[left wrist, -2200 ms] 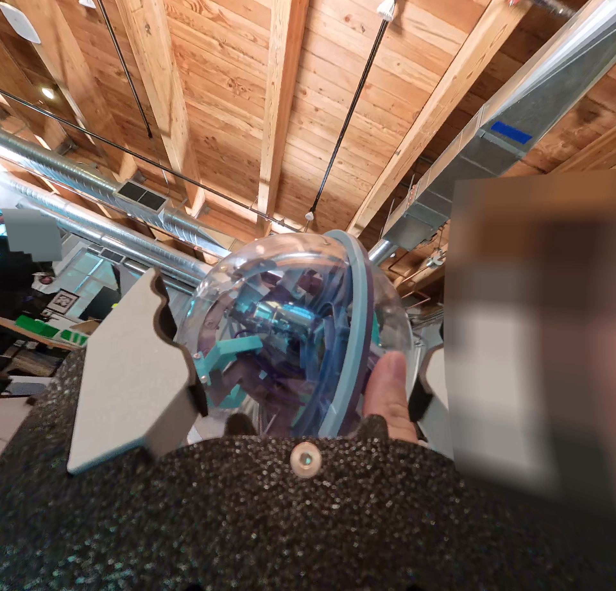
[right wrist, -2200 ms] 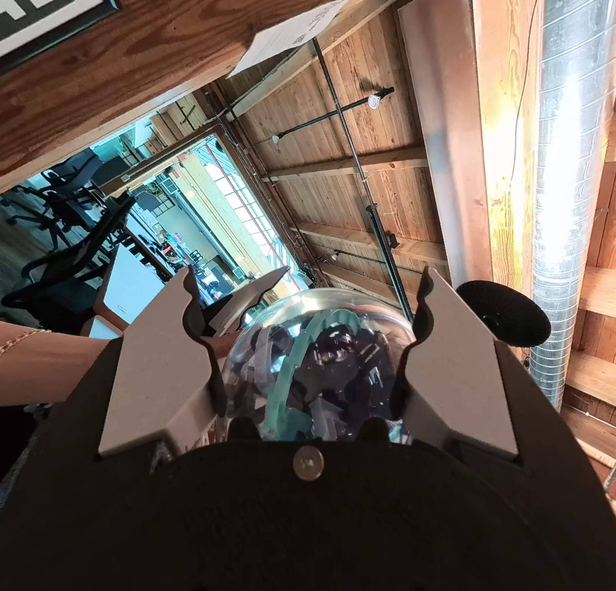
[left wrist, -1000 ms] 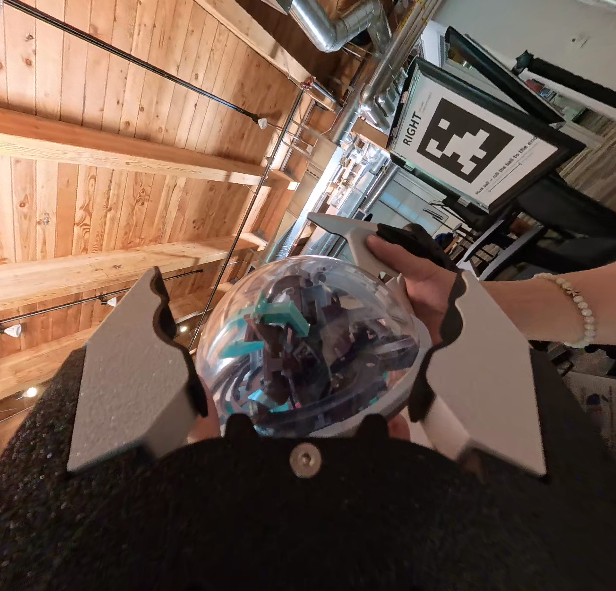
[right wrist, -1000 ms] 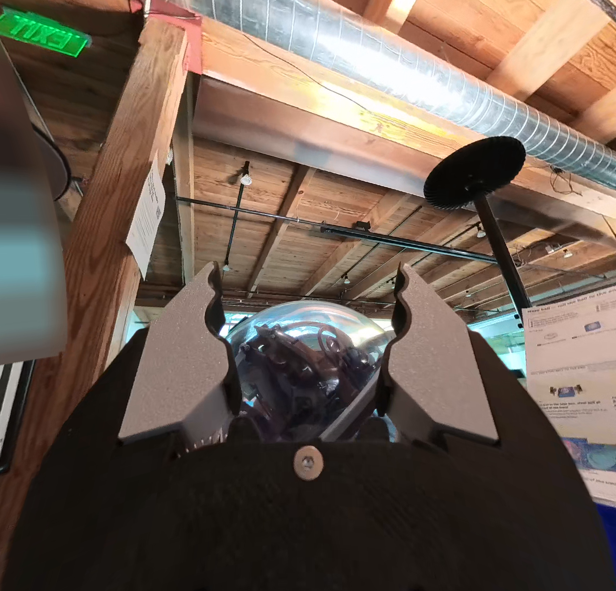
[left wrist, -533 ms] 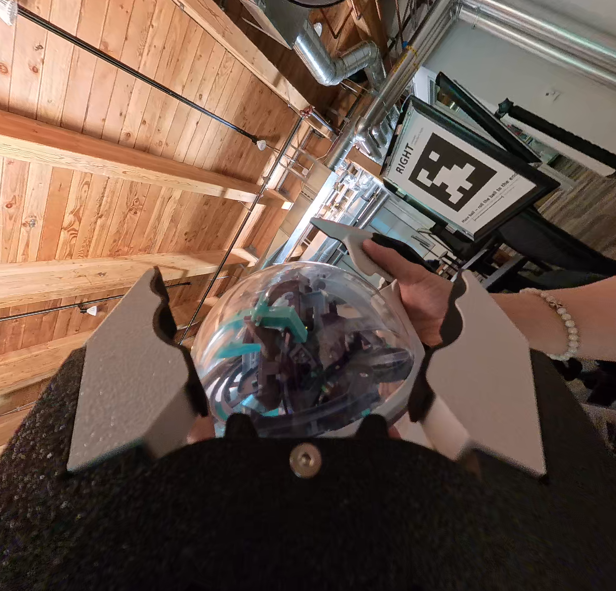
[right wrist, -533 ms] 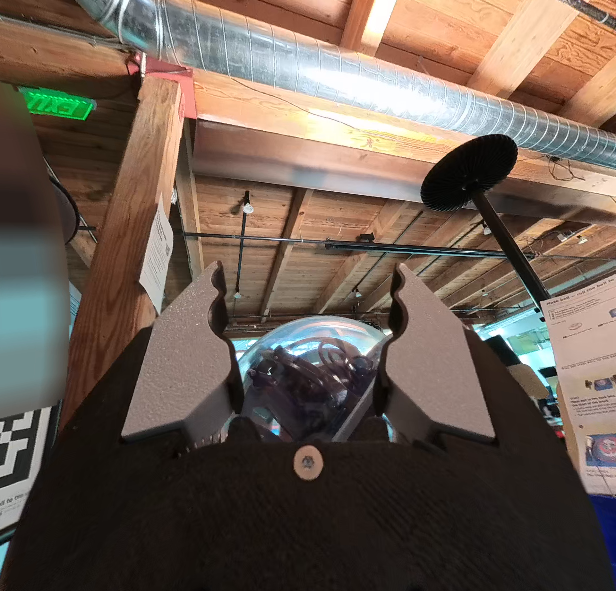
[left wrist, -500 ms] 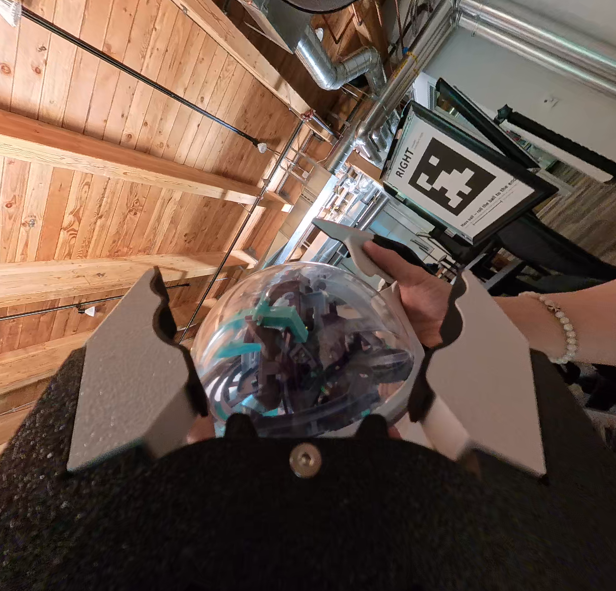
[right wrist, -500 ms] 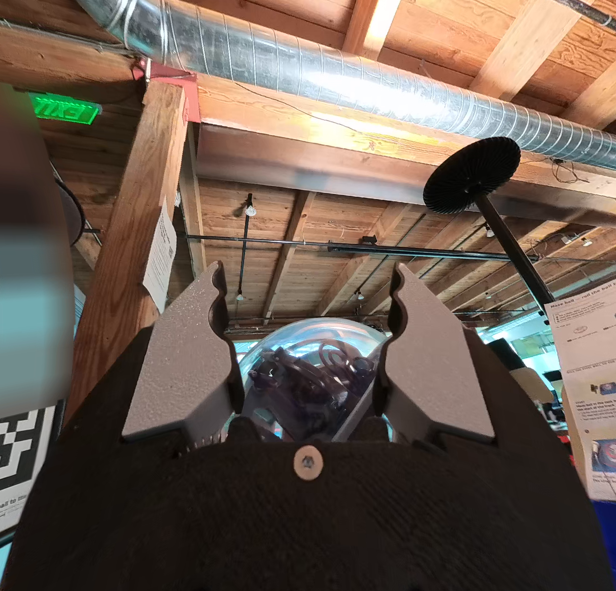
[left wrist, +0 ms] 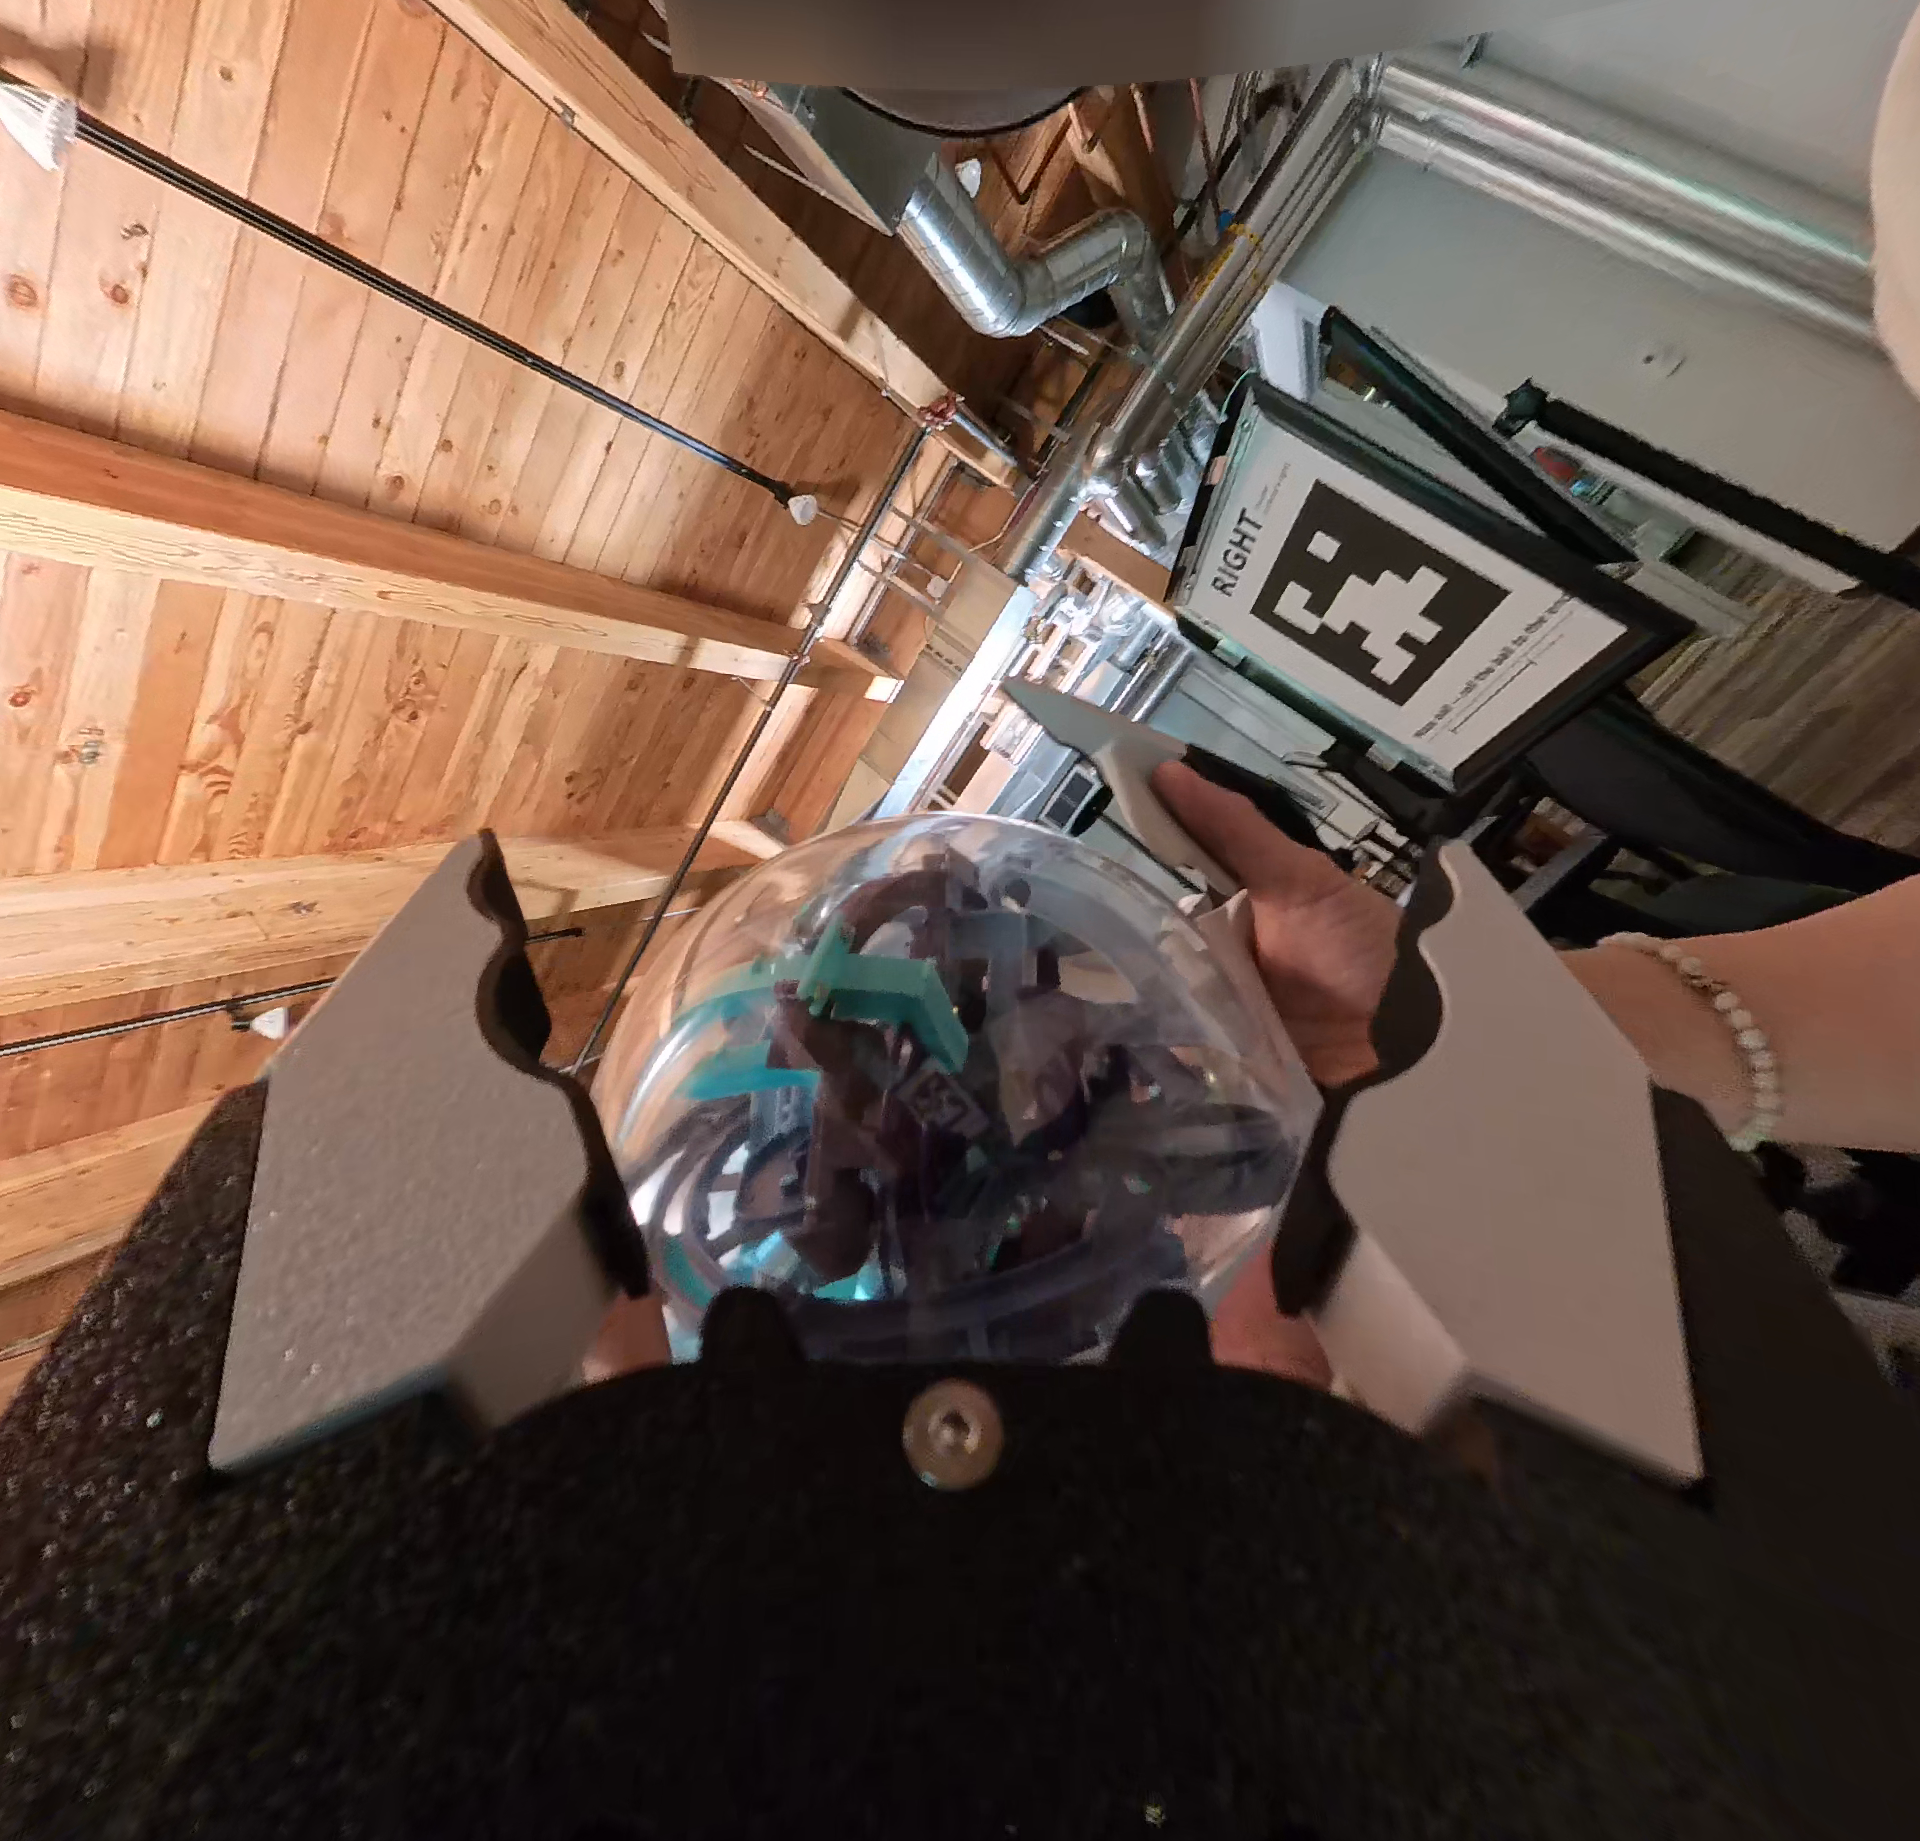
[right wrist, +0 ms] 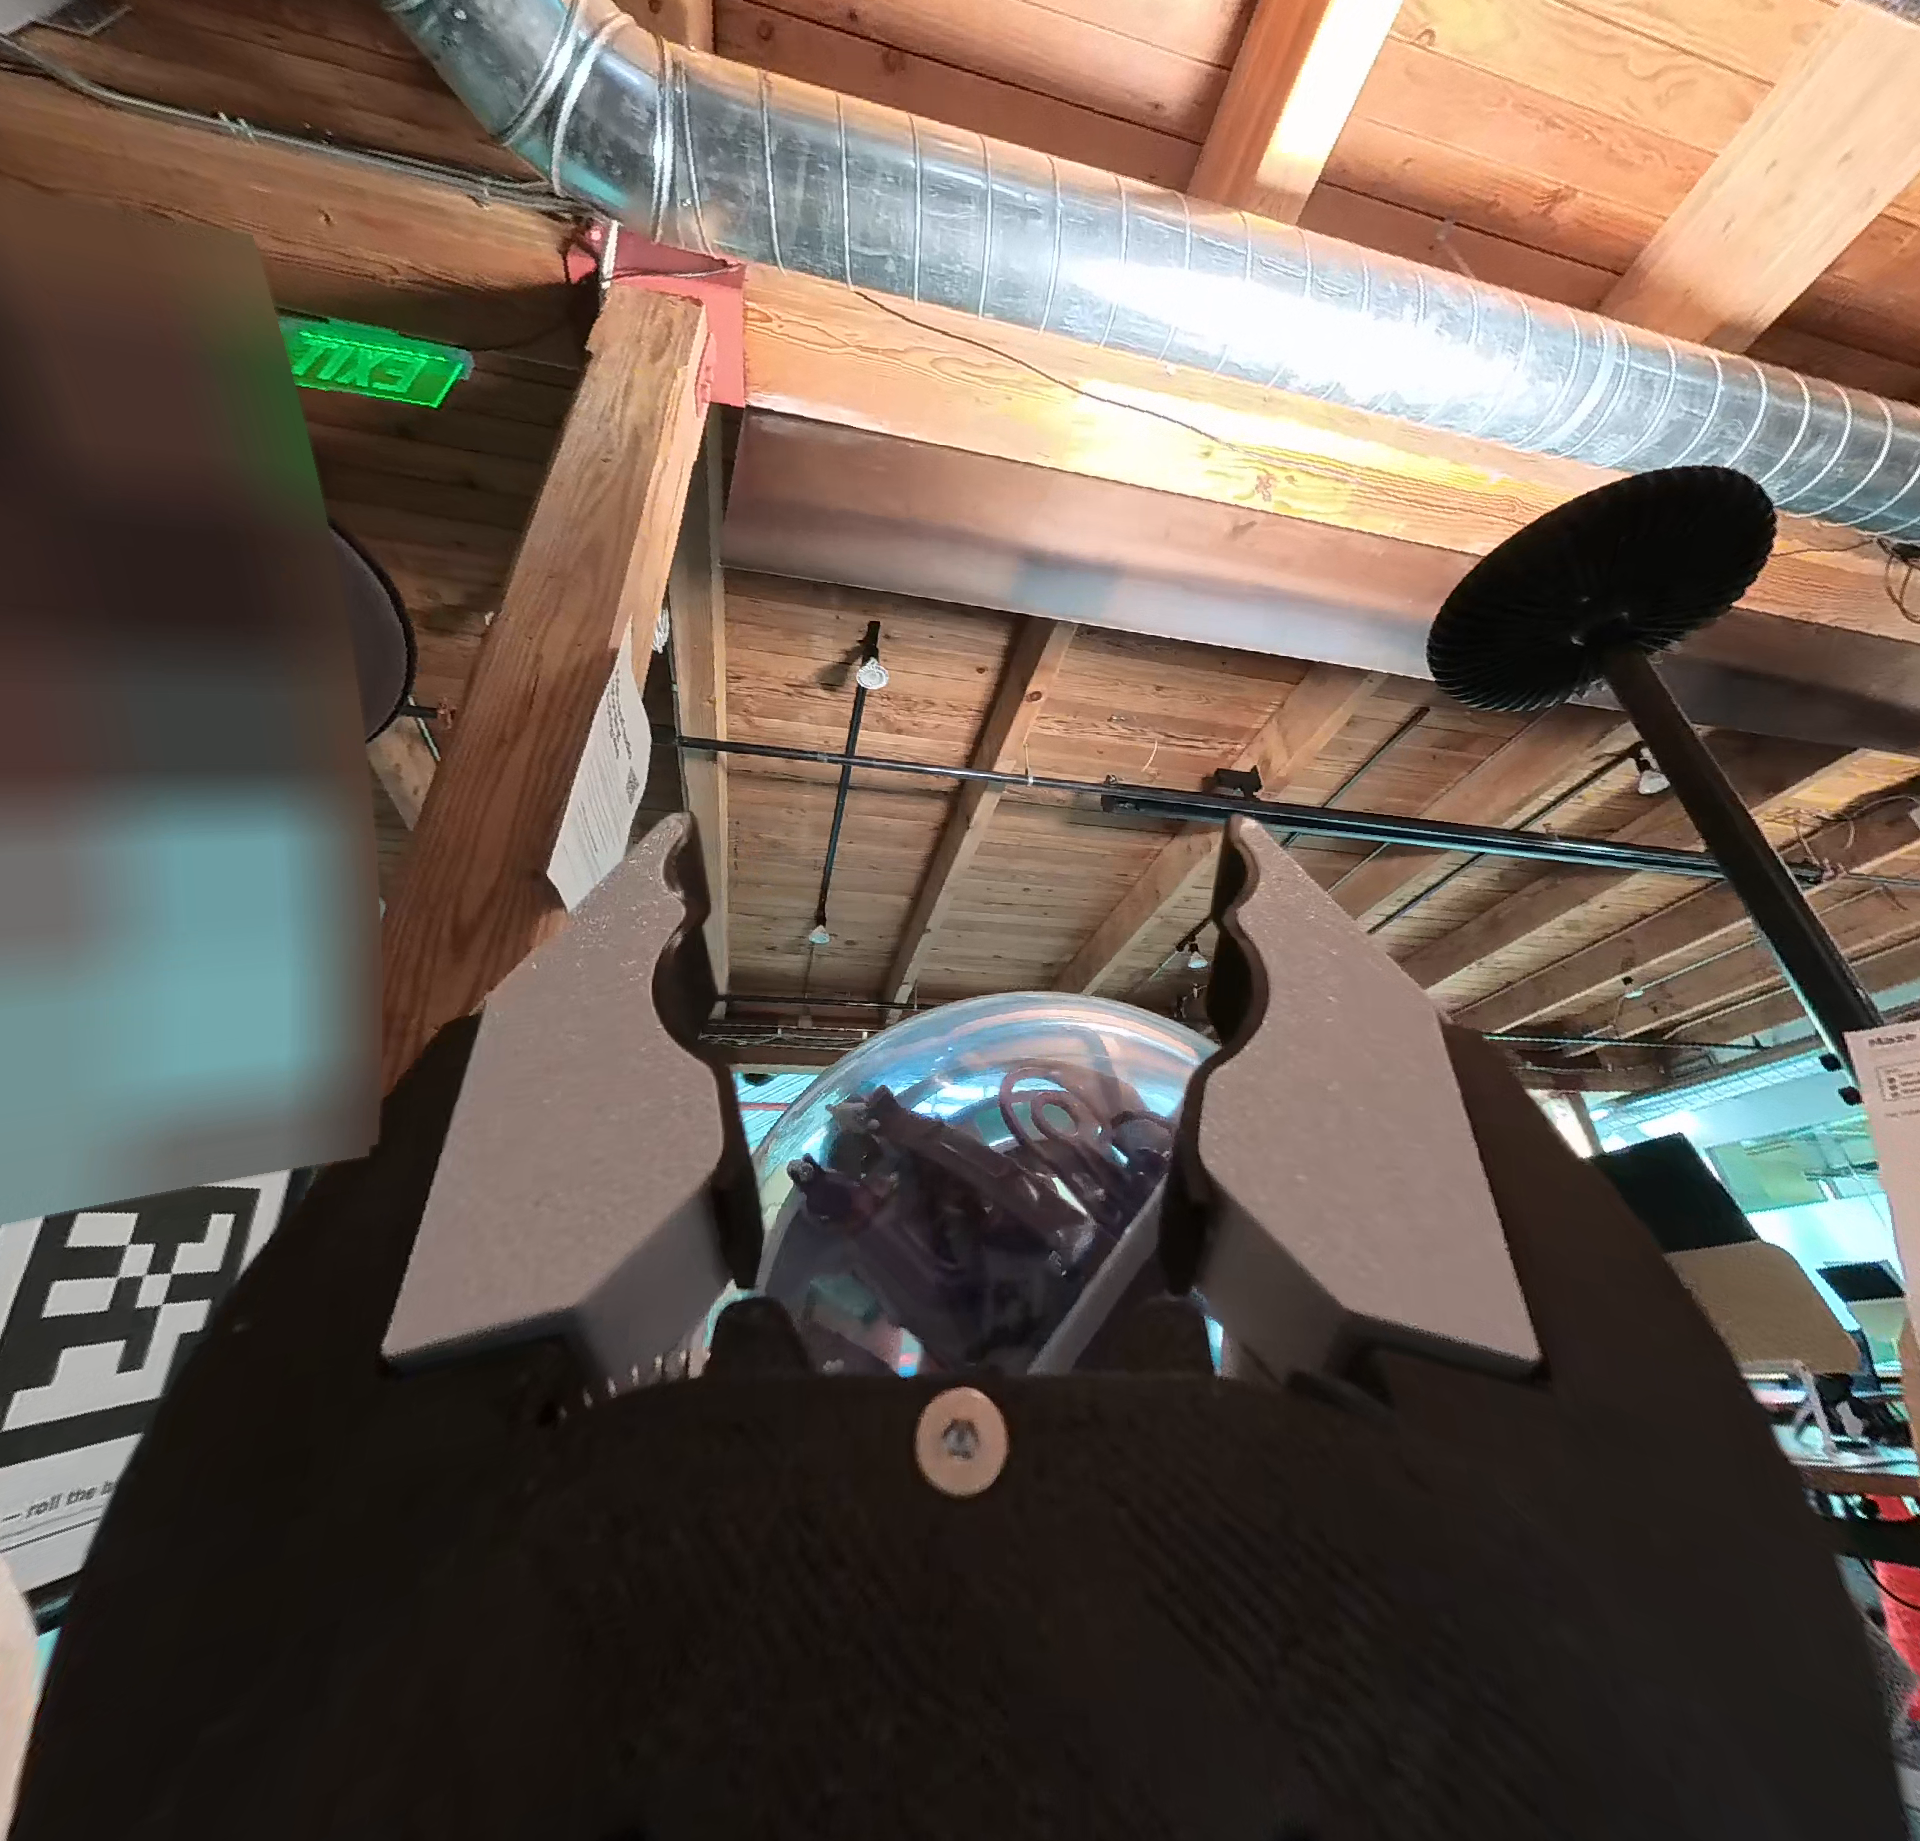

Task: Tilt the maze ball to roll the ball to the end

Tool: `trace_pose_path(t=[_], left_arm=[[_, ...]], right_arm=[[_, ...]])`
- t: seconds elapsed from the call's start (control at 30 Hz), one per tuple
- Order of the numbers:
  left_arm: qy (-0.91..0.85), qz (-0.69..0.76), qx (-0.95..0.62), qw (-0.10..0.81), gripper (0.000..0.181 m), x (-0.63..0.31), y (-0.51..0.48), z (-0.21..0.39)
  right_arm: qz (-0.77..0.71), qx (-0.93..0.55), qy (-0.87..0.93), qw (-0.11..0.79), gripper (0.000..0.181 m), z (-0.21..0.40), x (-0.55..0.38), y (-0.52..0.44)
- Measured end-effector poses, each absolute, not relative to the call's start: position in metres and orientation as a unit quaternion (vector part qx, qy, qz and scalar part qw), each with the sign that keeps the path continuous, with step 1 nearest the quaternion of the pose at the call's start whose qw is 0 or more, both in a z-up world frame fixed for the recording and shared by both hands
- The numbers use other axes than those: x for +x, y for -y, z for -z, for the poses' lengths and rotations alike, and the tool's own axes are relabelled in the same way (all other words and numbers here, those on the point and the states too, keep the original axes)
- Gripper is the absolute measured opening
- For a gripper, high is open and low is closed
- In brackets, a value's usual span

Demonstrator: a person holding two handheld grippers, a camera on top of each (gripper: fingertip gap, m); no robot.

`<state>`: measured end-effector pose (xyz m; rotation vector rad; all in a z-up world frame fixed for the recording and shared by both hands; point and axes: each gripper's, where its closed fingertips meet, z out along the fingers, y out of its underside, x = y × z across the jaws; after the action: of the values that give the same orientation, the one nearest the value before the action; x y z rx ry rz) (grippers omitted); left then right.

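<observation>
**A smooth sphere held aloft, with the small ball out of sight**

On our left side, the left gripper (left wrist: 956, 1085) has its grey jaws spread wide around the clear plastic maze ball with teal and dark purple tracks inside (left wrist: 945, 1074). The inner edges of both jaws lie against the sphere's sides low down, so we judge they cradle it and do not clamp it hard. A bare finger (left wrist: 623, 1339) shows under the sphere at the left jaw's base, which suggests the person's own hands share the load.

Further right in the same view, the person's other hand (left wrist: 1299, 950) with a bead bracelet (left wrist: 1735, 1043) grips the far gripper beside the sphere.

On our right side, the right gripper (right wrist: 961, 1095) stands with its jaws set closer together, pinching the maze ball (right wrist: 966, 1168) from its own side; the sphere sits deep between them, raised toward the wooden ceiling (right wrist: 1039, 711).

The risks, as we judge them: the shell is slick and round, so a sharp tilt could slide it out of either pair of jaws. We cannot find the small rolling ball among the tracks, so a blind tilt could drop it off its track.
</observation>
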<state>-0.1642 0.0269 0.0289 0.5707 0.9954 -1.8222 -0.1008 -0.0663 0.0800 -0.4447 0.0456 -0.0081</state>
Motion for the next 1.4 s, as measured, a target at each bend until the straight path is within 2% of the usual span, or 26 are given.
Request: trace_pose_path(t=[0.17,0.27,0.4,0.53,0.6,0.67,0.8,1.0,1.13,1.27,1.37,1.4], left_arm=[[-0.405,0.739,0.234,0.484,0.157,-0.164,-0.028,-0.029],[-0.406,0.730,0.245,0.492,0.157,-0.168,-0.025,-0.029],[-0.420,0.685,0.268,0.531,0.157,-0.171,-0.014,-0.024],[-0.431,0.631,0.280,0.581,0.157,-0.171,-0.003,-0.021],[-0.426,0.618,0.295,0.591,0.157,-0.178,0.002,-0.021],[-0.412,0.632,0.295,0.585,0.157,-0.185,0.003,-0.025],[-0.388,0.681,0.277,0.555,0.157,-0.190,0.000,-0.032],[-0.383,0.728,0.252,0.510,0.157,-0.185,-0.003,-0.034],[-0.382,0.737,0.253,0.497,0.156,-0.181,-0.006,-0.030],[-0.363,0.766,0.247,0.469,0.157,-0.185,-0.014,-0.036],[-0.366,0.754,0.256,0.482,0.157,-0.185,-0.014,-0.034],[-0.368,0.741,0.263,0.497,0.157,-0.185,-0.013,-0.032]], right_arm=[[0.009,-0.226,-0.015,0.974,0.097,-0.078,-0.103,0.062],[0.002,-0.219,-0.010,0.976,0.092,-0.078,-0.103,0.065],[0.013,-0.237,-0.010,0.971,0.096,-0.075,-0.099,0.060],[0.040,-0.266,-0.008,0.963,0.108,-0.069,-0.095,0.048],[0.030,-0.287,-0.004,0.958,0.125,-0.064,-0.093,0.040],[0.004,-0.278,0.007,0.961,0.129,-0.061,-0.093,0.042],[-0.018,-0.239,0.046,0.970,0.123,-0.057,-0.096,0.053],[-0.021,-0.226,0.085,0.970,0.123,-0.053,-0.102,0.061],[-0.001,-0.249,0.085,0.965,0.133,-0.051,-0.102,0.054],[-0.002,-0.244,0.072,0.967,0.127,-0.055,-0.099,0.056],[0.014,-0.263,0.040,0.964,0.133,-0.057,-0.092,0.050],[0.026,-0.272,0.027,0.961,0.128,-0.058,-0.088,0.047]])
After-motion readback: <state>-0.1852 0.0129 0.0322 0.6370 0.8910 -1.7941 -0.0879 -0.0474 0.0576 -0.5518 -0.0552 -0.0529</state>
